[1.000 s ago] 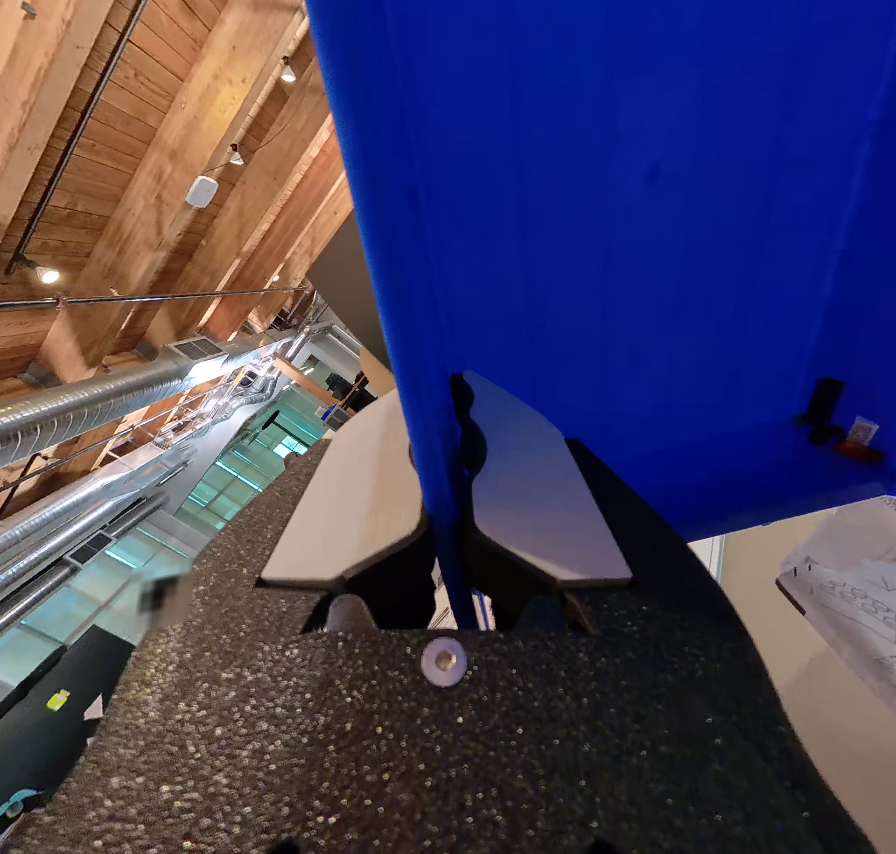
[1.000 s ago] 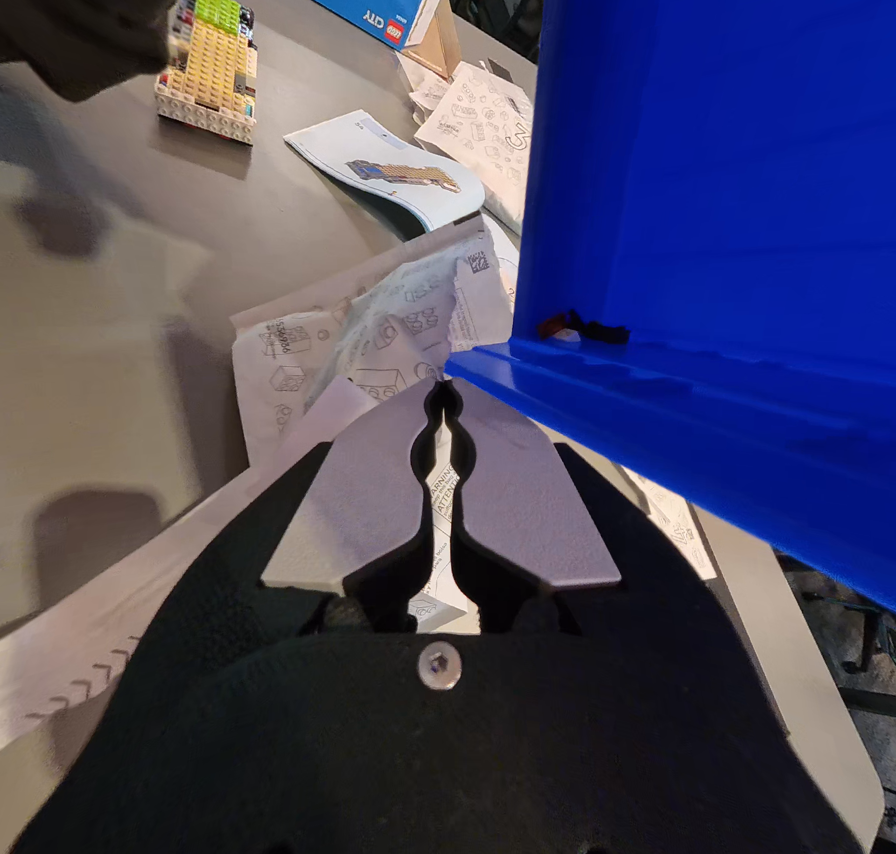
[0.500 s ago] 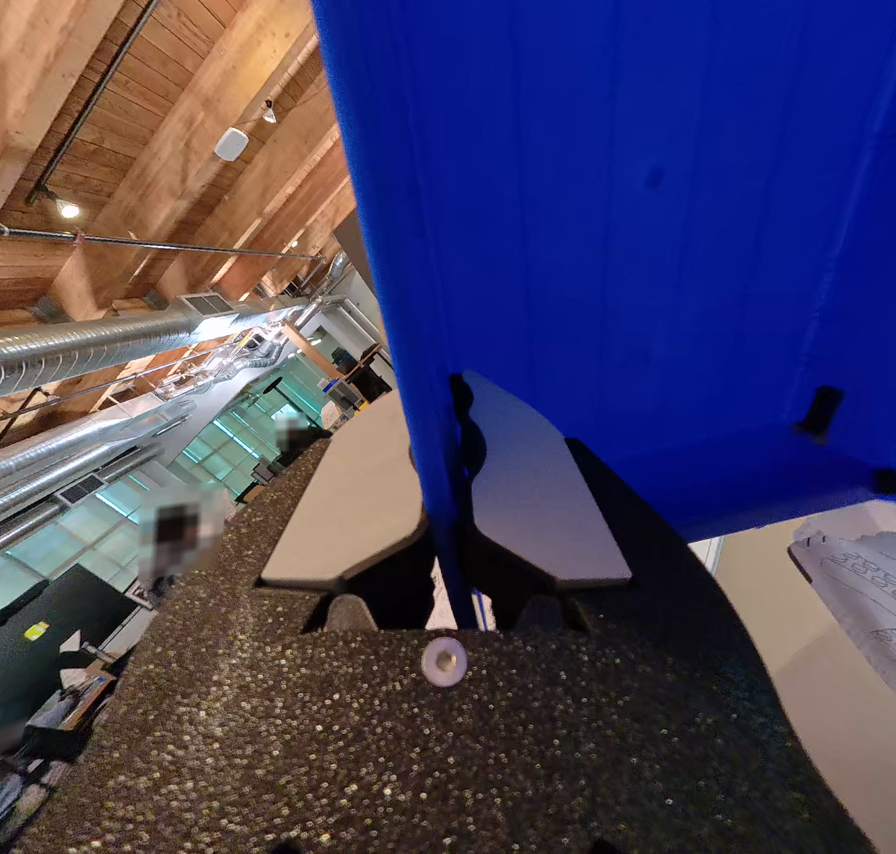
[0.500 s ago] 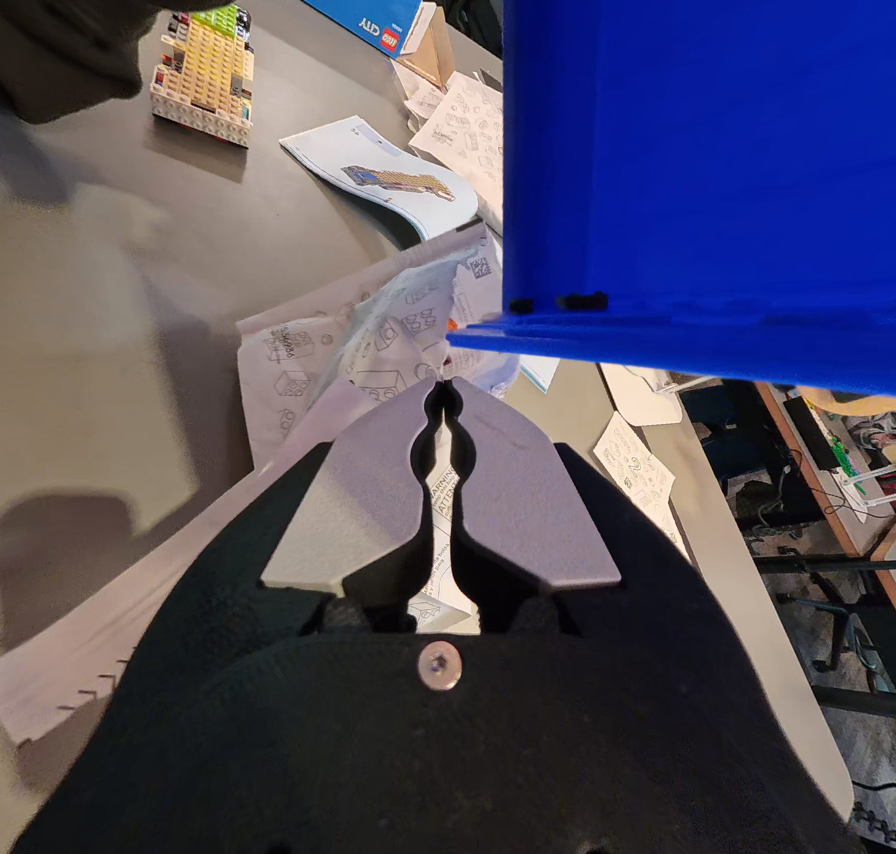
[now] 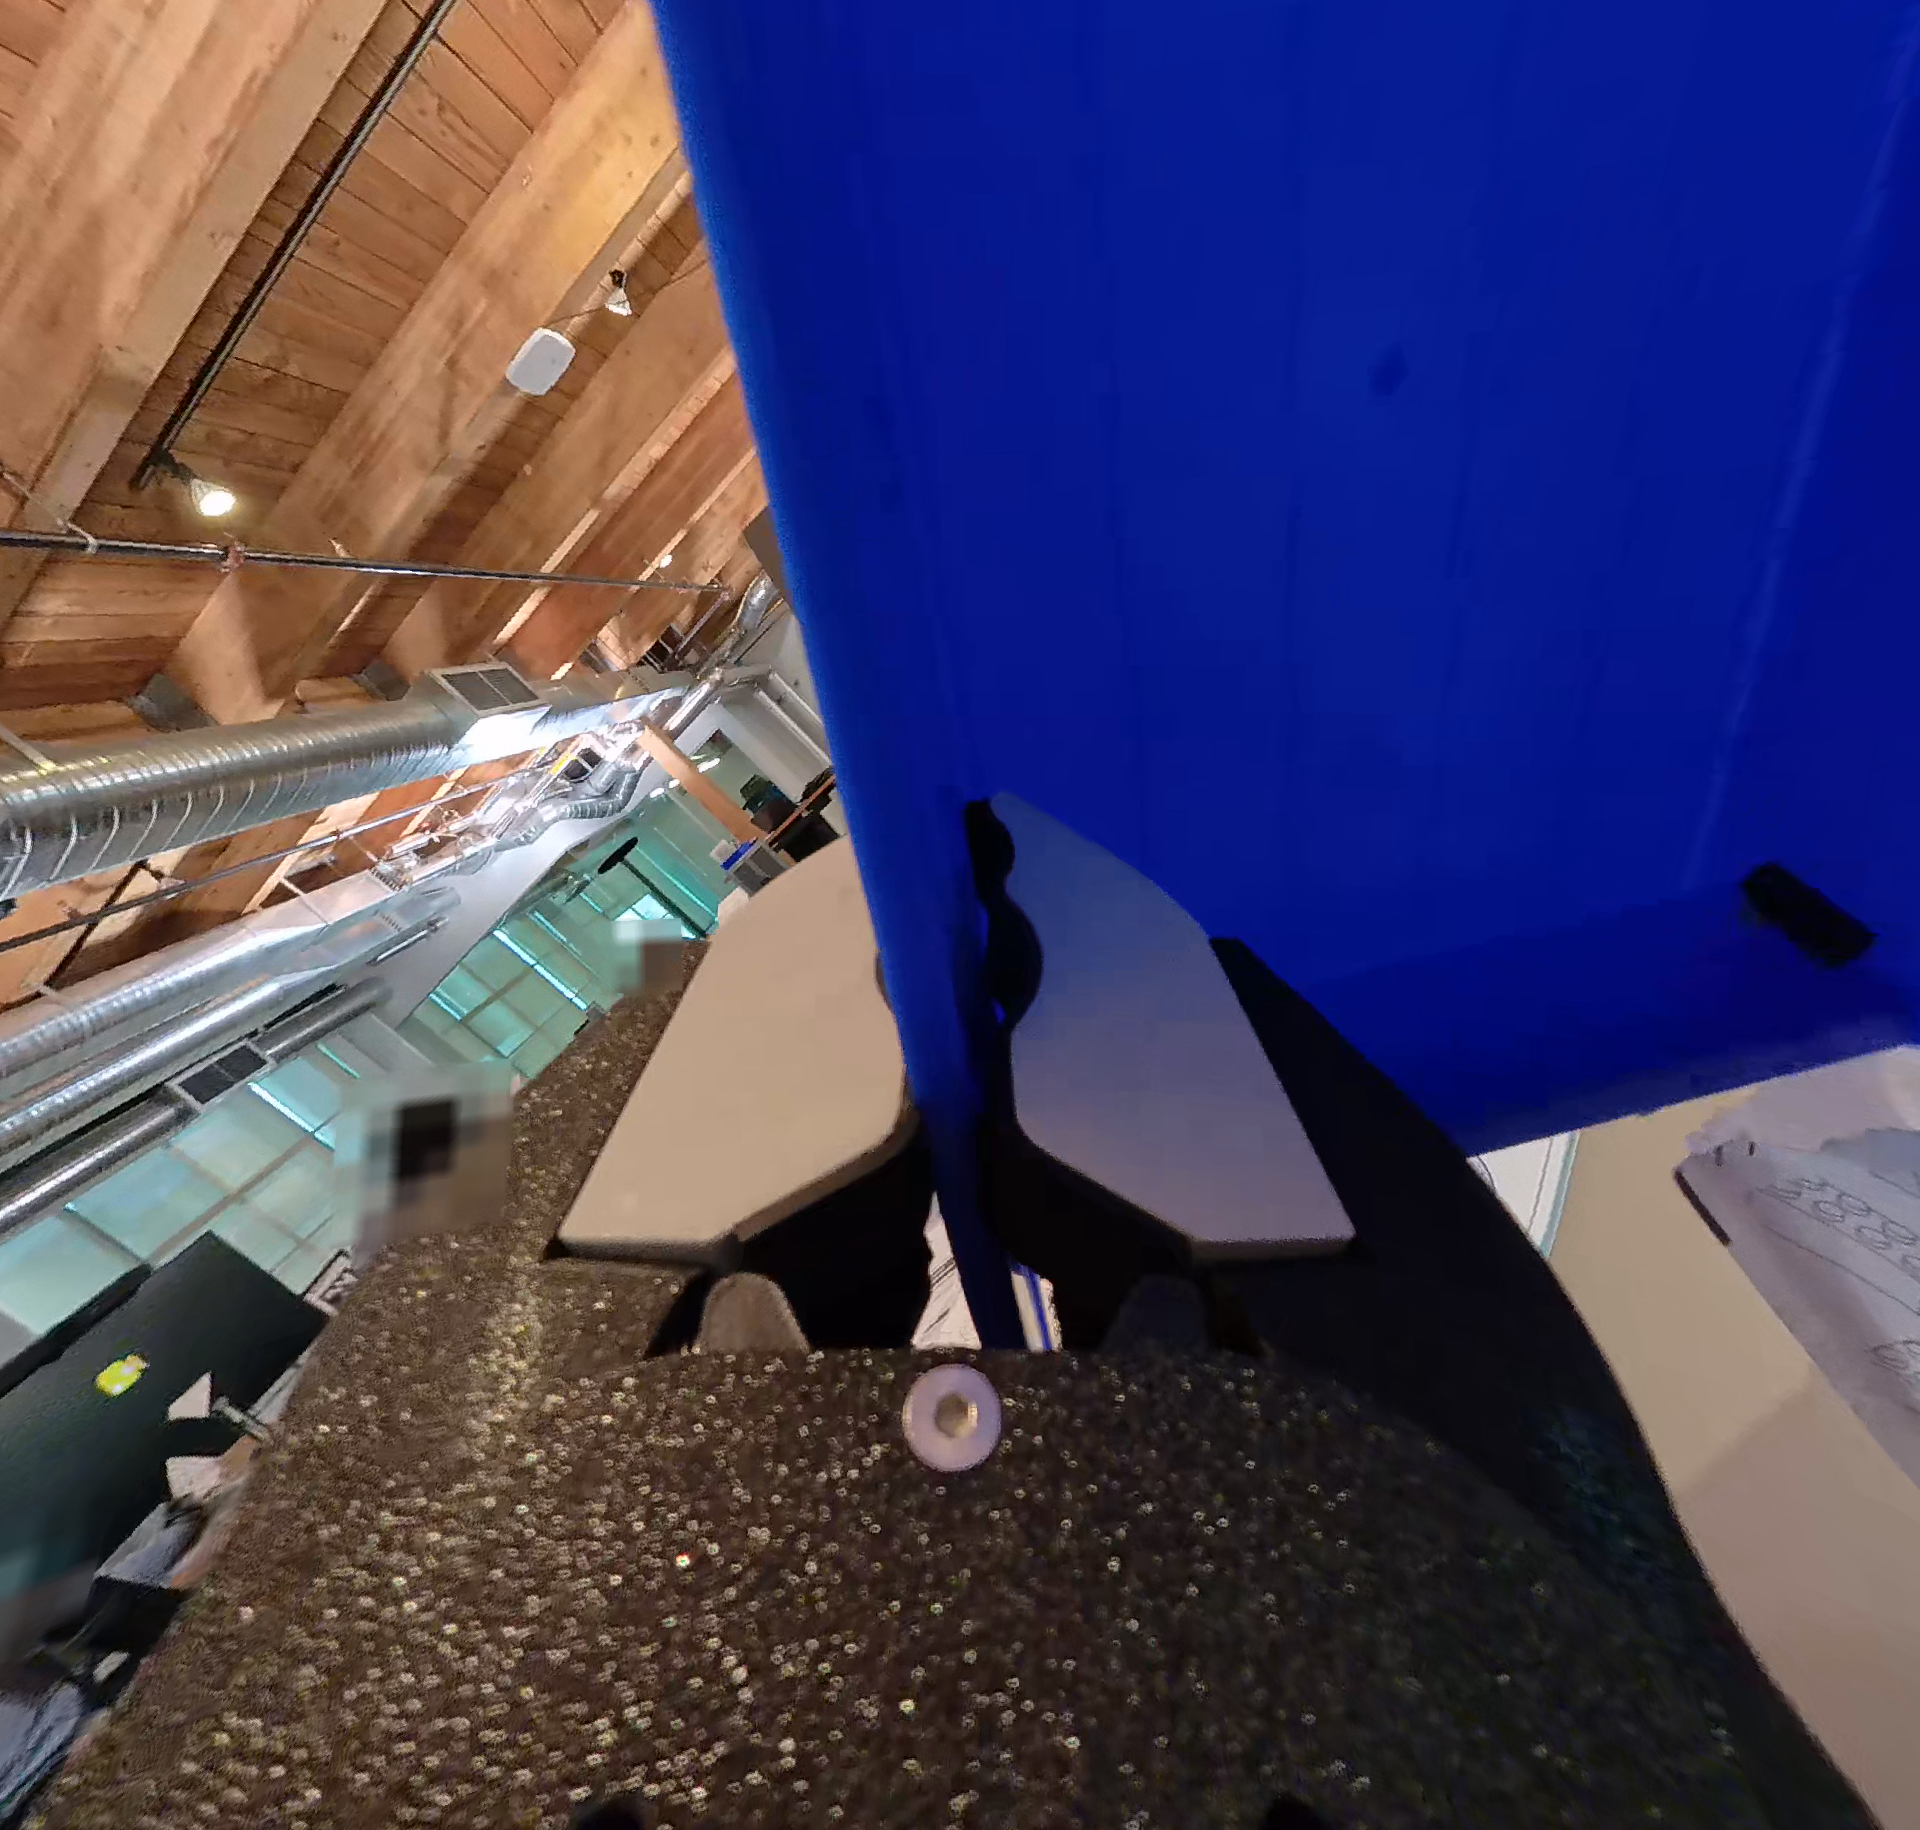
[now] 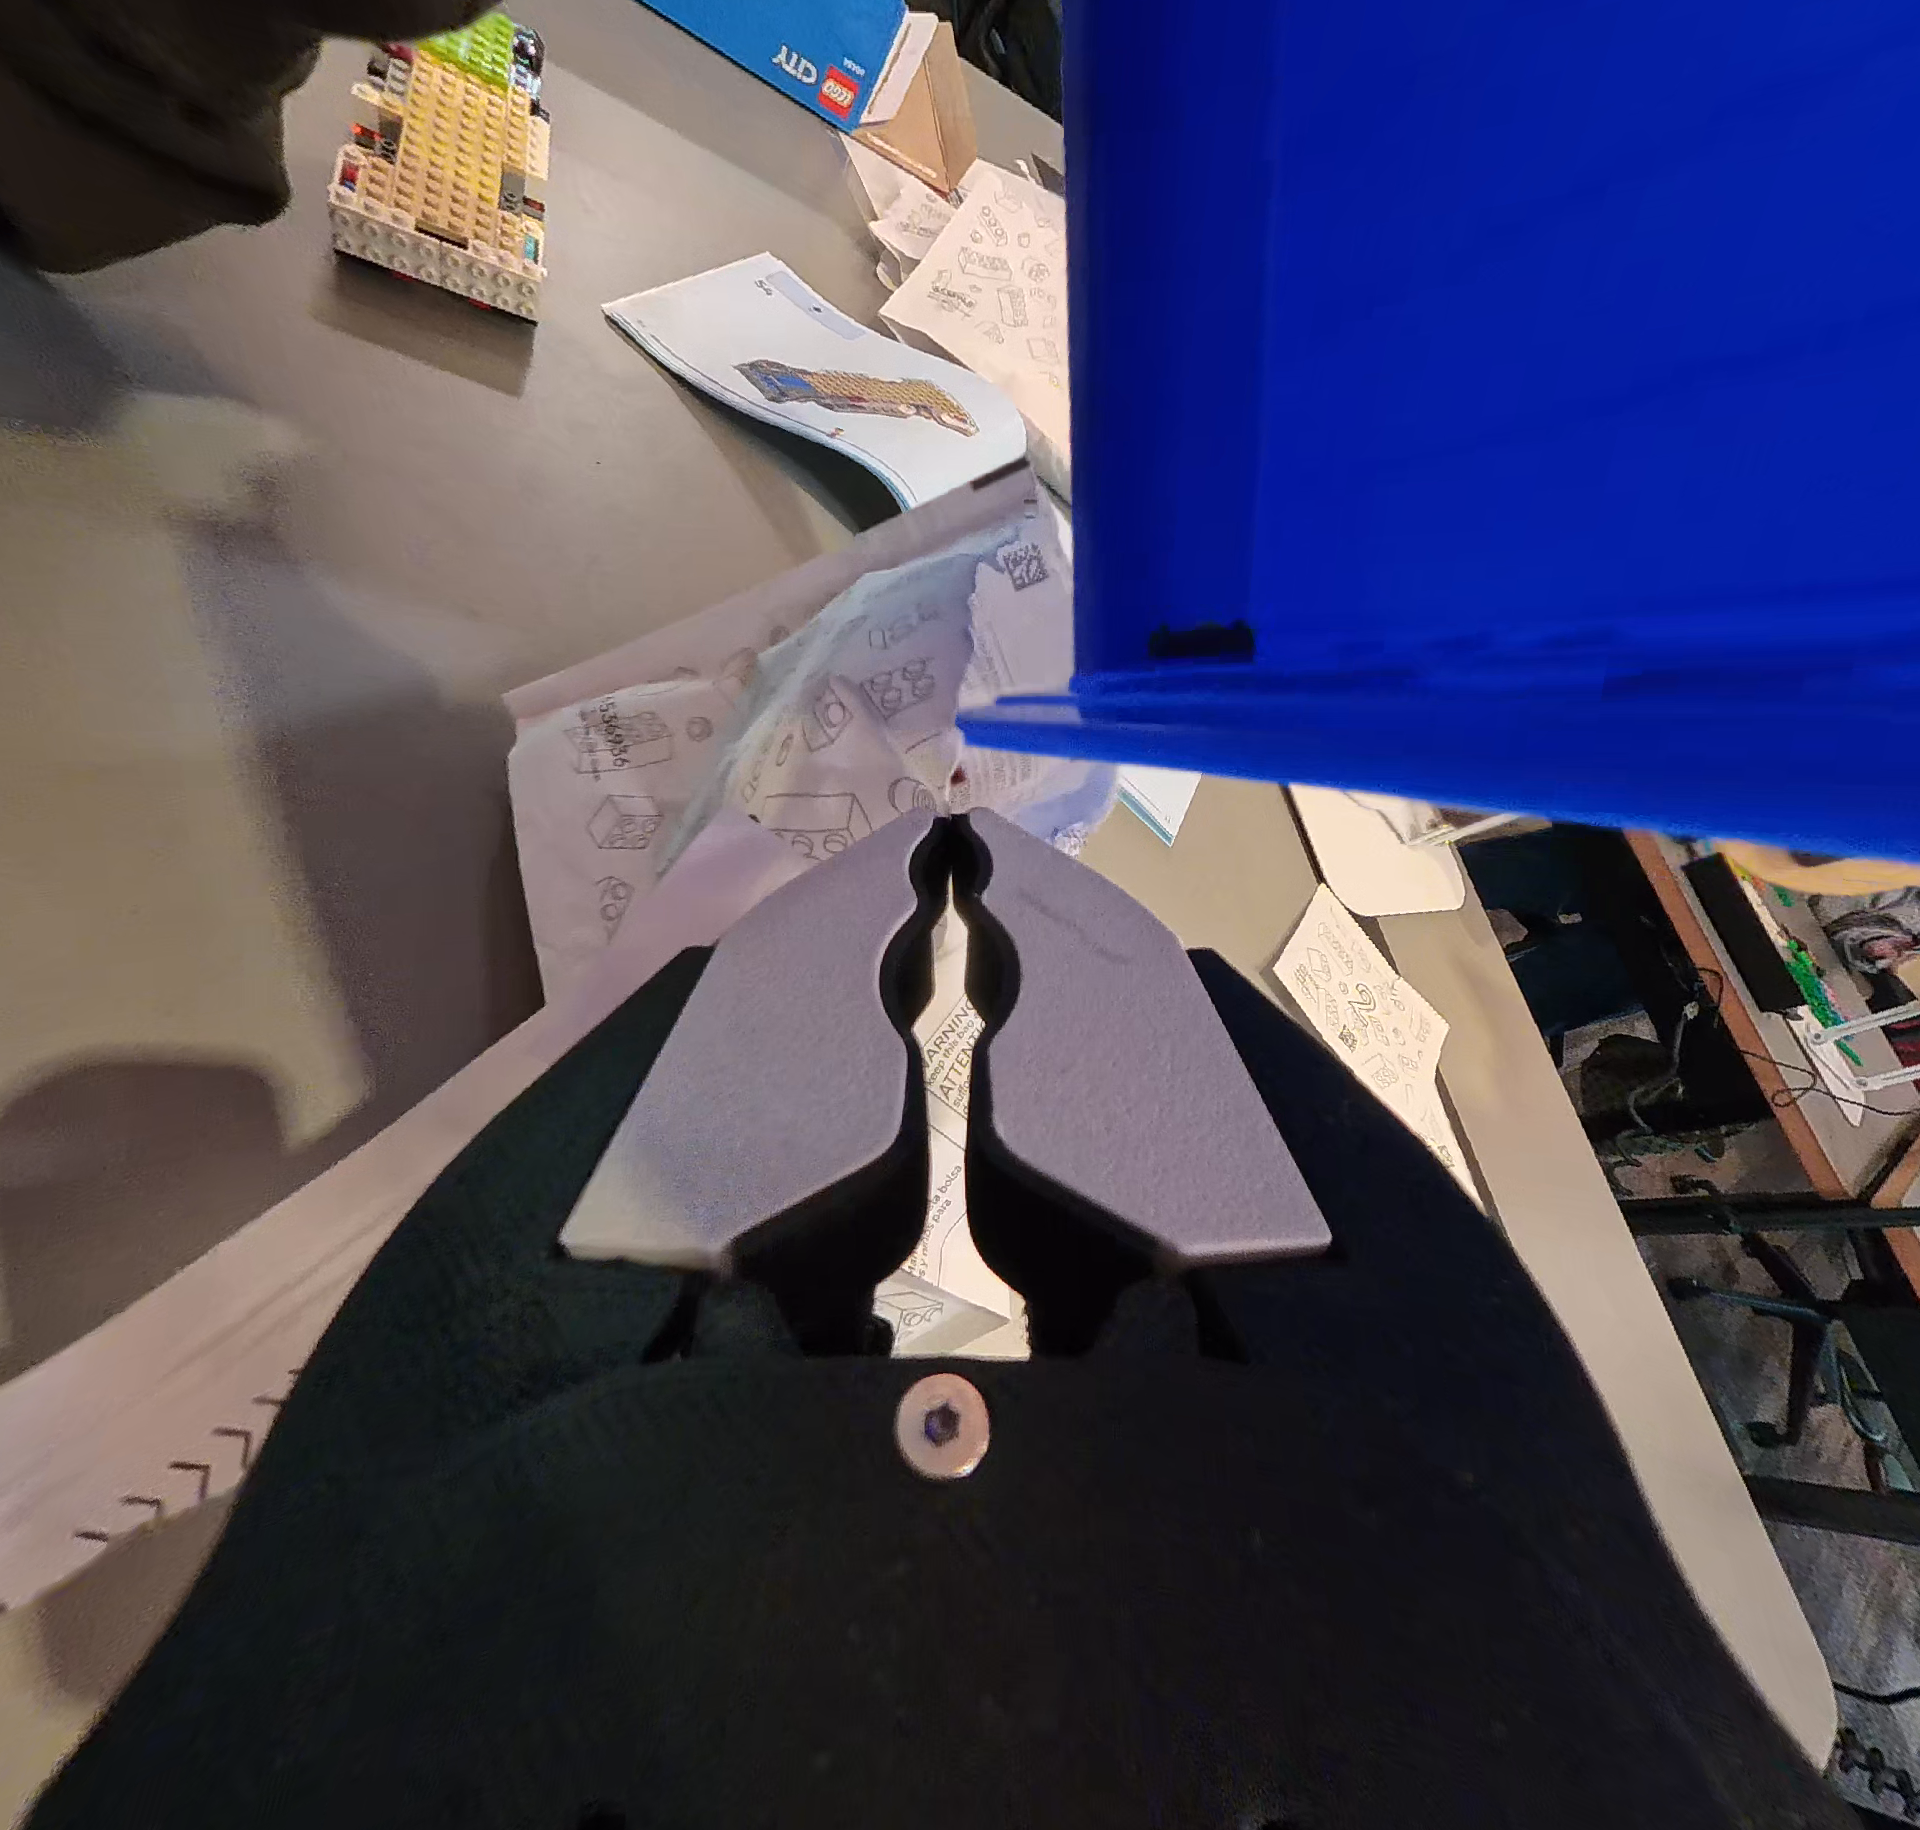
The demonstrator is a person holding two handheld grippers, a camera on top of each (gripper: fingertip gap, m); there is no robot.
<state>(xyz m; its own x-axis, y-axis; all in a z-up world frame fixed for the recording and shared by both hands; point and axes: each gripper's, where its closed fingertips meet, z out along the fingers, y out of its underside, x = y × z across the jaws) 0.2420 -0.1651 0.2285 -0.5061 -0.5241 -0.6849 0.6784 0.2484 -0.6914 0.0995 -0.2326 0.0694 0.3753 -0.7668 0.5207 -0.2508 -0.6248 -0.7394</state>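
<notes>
My left gripper is shut on the side wall of a blue plastic bin and holds it tipped up in the air. The wall runs between its fingers; the left fingertip is hidden behind it. A small black piece sits in the bin's lower corner and also shows in the right wrist view. My right gripper is shut, pinching the torn edge of a crumpled white paper bag just below the bin's rim. A tiny red bit shows at the bag's edge.
On the grey table stand a brick model, an open booklet, a blue box and loose printed sheets. A dark sleeve is at top left. The table edge runs on the right. About 25 cm separates my left fingertips from my right.
The bin has tipped further over the bag, its rim swinging up to level. The small red and white piece has left the bin's corner; the black one stayed. Both grasps held.
</notes>
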